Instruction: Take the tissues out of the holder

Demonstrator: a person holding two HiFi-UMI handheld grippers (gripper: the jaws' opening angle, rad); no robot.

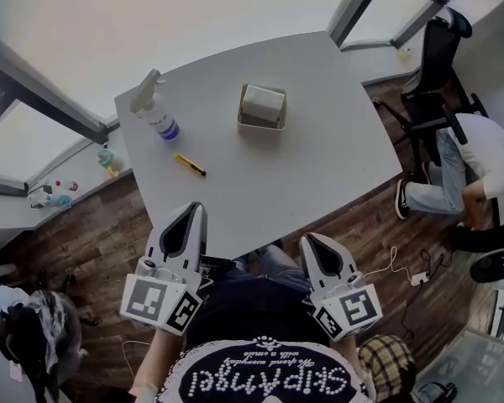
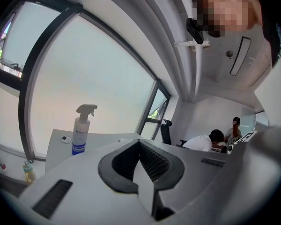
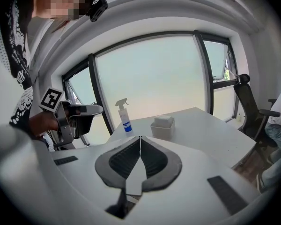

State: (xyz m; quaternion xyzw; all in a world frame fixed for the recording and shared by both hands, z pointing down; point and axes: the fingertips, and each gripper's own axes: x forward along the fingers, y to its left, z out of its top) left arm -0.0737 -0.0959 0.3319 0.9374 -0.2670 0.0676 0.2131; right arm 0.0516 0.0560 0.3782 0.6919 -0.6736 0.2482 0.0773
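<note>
The tissue holder (image 1: 262,107), a pale open box with a folded stack of tissues in it, stands near the middle of the grey table (image 1: 319,166); the right gripper view shows the holder (image 3: 162,127) straight ahead, well beyond the jaws. Both grippers hang at the table's near edge, far short of the holder. My left gripper (image 1: 196,207) is shut with nothing between its pads, its tips meeting in its own view (image 2: 139,141). My right gripper (image 1: 307,238) is shut and empty too (image 3: 140,137). The left gripper (image 3: 77,116) also shows at the left of the right gripper view.
A spray bottle (image 1: 155,107) stands at the table's far left, with a yellow marker (image 1: 189,164) lying nearer me. A seated person (image 1: 470,166) and a black office chair (image 1: 437,57) are at the right. Another person (image 1: 34,334) is at lower left.
</note>
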